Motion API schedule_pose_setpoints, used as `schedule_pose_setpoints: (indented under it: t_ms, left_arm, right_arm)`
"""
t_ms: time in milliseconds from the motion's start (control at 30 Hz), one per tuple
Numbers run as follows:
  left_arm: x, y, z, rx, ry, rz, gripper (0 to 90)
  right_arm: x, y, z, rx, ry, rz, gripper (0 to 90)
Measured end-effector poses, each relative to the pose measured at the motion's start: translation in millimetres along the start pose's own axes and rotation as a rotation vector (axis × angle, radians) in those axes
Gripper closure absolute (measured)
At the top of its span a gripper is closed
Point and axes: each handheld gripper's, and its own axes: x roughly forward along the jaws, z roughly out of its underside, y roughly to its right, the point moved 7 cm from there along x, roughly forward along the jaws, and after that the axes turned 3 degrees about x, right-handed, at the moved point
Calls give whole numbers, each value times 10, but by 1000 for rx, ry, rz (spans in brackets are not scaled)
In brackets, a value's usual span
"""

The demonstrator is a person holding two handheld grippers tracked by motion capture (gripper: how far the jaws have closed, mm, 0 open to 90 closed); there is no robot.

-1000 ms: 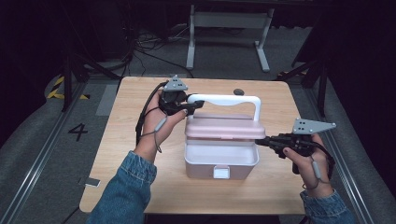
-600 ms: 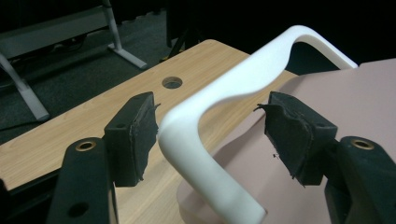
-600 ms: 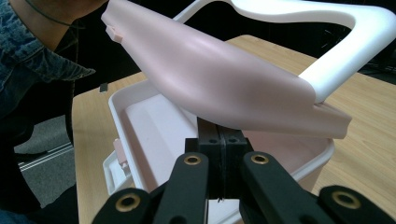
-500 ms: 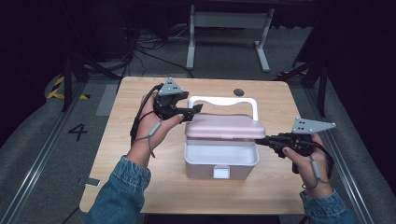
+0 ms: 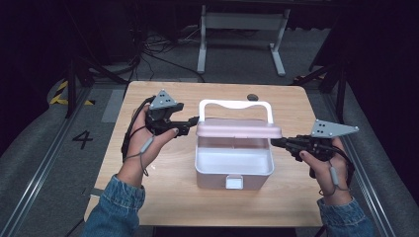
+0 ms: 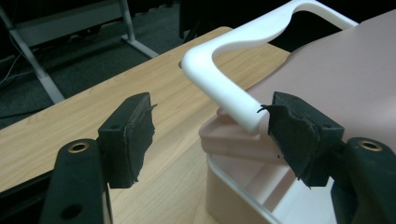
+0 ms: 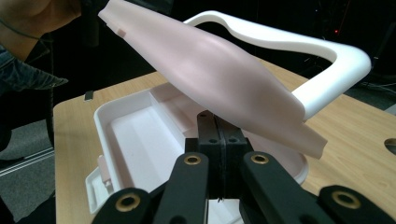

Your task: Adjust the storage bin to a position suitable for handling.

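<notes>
Progress, seen from the high view, looks partial: the white plastic box (image 5: 234,168) sits mid-table (image 5: 163,197) with its pink lid (image 5: 239,130) raised about halfway, bare wood lying free on all sides. In the left gripper view the left tool (image 6: 210,135) is spread wide beside the white handle (image 6: 224,88), holding nothing. In the right gripper view the right tool (image 7: 217,140) is clenched under the lid's edge, seemingly propping it; whether anything is pinched cannot be told.

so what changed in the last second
The left gripper backed off leftward from the box's handle and now sits open beside its left end, holding nothing. The pink lid has tipped up further, so more of the white box interior shows. The right gripper stayed shut at the lid's right edge, and the box kept its place on the table.
</notes>
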Motion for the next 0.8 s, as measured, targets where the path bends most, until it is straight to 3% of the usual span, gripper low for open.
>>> schedule_pose_setpoints:
  t_ms: [100, 300, 433, 567, 800]
  left_arm:
    - [-34, -40, 68, -26, -5, -8, 325]
    - [-70, -71, 187, -39, -35, -9, 314]
    - [-46, -59, 250, -28, -52, -1, 310]
    - [23, -20, 297, 17, -82, 26, 286]
    - [123, 30, 226, 43, -47, 47, 253]
  right_arm:
    - [6, 43, -48, -3, 16, 2, 900]
    - [32, 146, -163, 2, 47, 14, 900]
    - [51, 199, -220, -2, 59, 23, 900]
    - [67, 248, -281, -2, 63, 31, 900]
    - [82, 320, -377, -9, 56, 57, 900]
